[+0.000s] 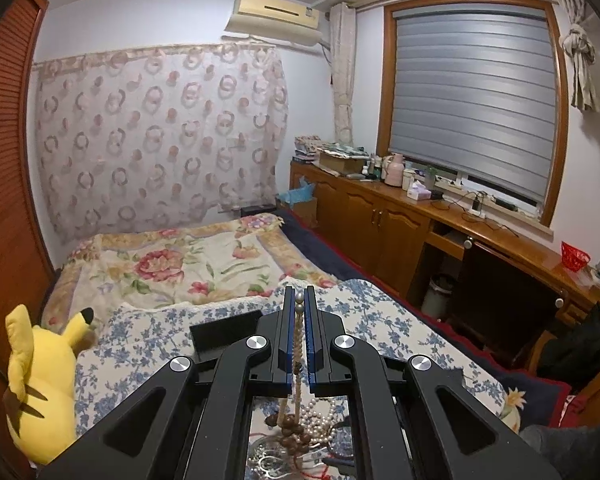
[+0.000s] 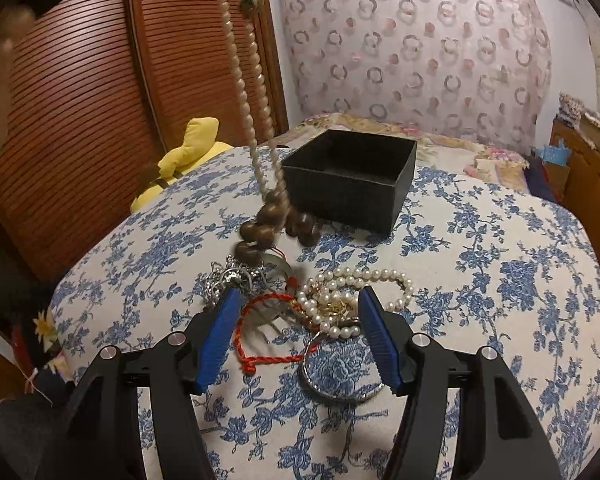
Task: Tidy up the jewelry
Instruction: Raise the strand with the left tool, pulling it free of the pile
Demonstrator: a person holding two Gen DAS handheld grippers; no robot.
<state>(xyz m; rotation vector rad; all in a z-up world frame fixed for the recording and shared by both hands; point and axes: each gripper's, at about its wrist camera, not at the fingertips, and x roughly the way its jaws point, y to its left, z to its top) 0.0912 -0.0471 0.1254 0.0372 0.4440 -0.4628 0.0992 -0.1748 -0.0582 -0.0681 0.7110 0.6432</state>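
My left gripper (image 1: pixel 299 300) is shut on a cream bead necklace (image 1: pixel 298 336) and holds it up in the air. In the right wrist view the necklace (image 2: pixel 244 92) hangs from the top of the frame, and its large brown beads (image 2: pixel 260 228) dangle just above the jewelry pile. My right gripper (image 2: pixel 296 300) is open and empty, low over the pile: a white pearl strand (image 2: pixel 356 280), a red cord (image 2: pixel 260 332), a silver chain (image 2: pixel 228 280) and a bangle (image 2: pixel 332 384). An open black box (image 2: pixel 352 176) stands behind the pile.
All of this lies on a blue-flowered cloth (image 2: pixel 480 280) on the bed. A yellow plush toy (image 1: pixel 40 380) sits at the bed's left edge beside a wooden louvred door (image 2: pixel 72 112). Wooden cabinets (image 1: pixel 400 220) run along the right under the window.
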